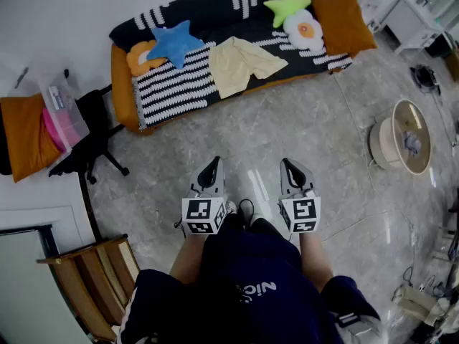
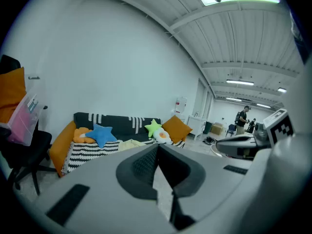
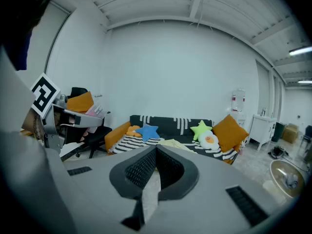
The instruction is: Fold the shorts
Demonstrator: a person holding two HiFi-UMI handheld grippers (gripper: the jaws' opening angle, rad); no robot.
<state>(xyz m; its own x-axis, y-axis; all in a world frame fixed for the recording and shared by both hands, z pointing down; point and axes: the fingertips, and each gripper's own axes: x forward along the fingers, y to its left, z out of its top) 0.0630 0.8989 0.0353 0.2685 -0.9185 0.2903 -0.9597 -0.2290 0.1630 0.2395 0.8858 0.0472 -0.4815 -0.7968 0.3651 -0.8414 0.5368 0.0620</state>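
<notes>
Fingers of my left gripper are pressed together with nothing between them, and those of my right gripper are closed just the same, empty. I hold both grippers side by side in front of me, tipped a little downward over the grey floor, well apart from the sofa. The shorts (pale yellow, spread loosely, not folded) lie on the sofa's seat near its middle, partly on the black-and-white striped cover. To their left sits a blue star cushion. To their right are a green star cushion and a fried-egg cushion, with an orange cushion at the far end. A black office chair stands off the sofa's left end.
</notes>
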